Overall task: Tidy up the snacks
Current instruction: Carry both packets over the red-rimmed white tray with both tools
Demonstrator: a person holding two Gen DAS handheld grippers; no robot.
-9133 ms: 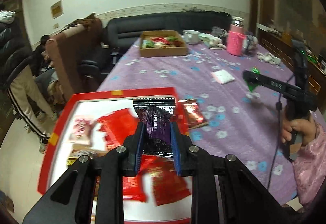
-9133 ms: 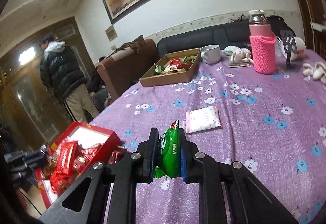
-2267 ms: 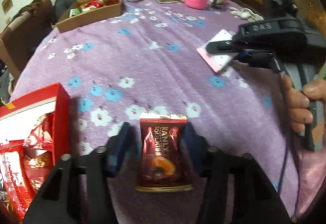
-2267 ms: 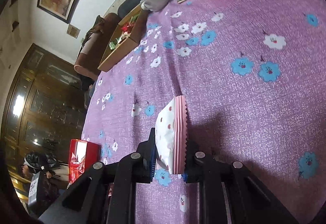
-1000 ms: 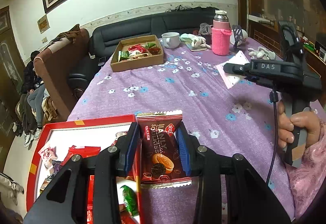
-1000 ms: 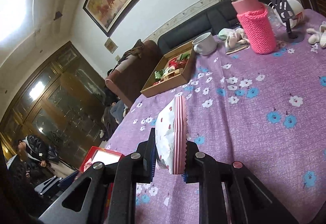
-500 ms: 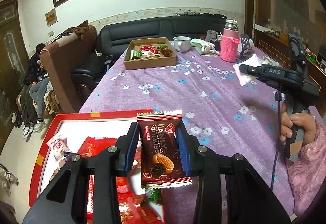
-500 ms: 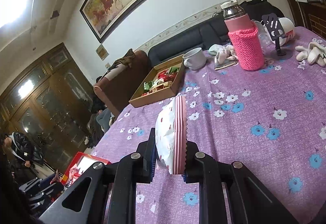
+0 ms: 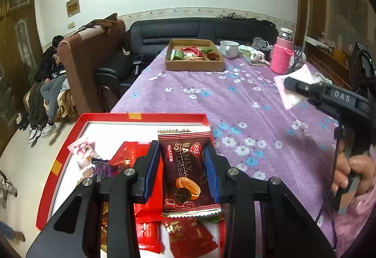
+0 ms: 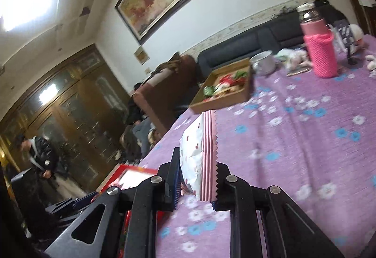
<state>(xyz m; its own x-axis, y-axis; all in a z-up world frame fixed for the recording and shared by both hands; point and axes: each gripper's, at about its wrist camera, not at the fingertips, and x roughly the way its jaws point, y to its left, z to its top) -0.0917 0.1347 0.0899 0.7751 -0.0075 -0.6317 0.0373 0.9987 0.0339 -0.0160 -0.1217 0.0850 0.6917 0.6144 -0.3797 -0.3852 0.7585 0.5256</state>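
the brown biscuit packet (image 9: 185, 171) is glossy foil with crimped ends. the red box (image 9: 145, 118) looks like smooth card, the far tray (image 9: 194, 65) plain matt cardboard. a printed cloth (image 9: 246, 103) covers the table. the flask (image 9: 282, 58) wears a rough pink knitted sleeve under a metal cap.

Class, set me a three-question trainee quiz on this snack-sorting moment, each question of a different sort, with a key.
1. True or false: the left gripper is shut on the brown cookie packet.
2. The right gripper is shut on which item? A green packet; B pink-and-white packet; C mug.
3. Fill in: the brown cookie packet hangs over the ___ box.

Key: 1 true; 2 B; 3 red.
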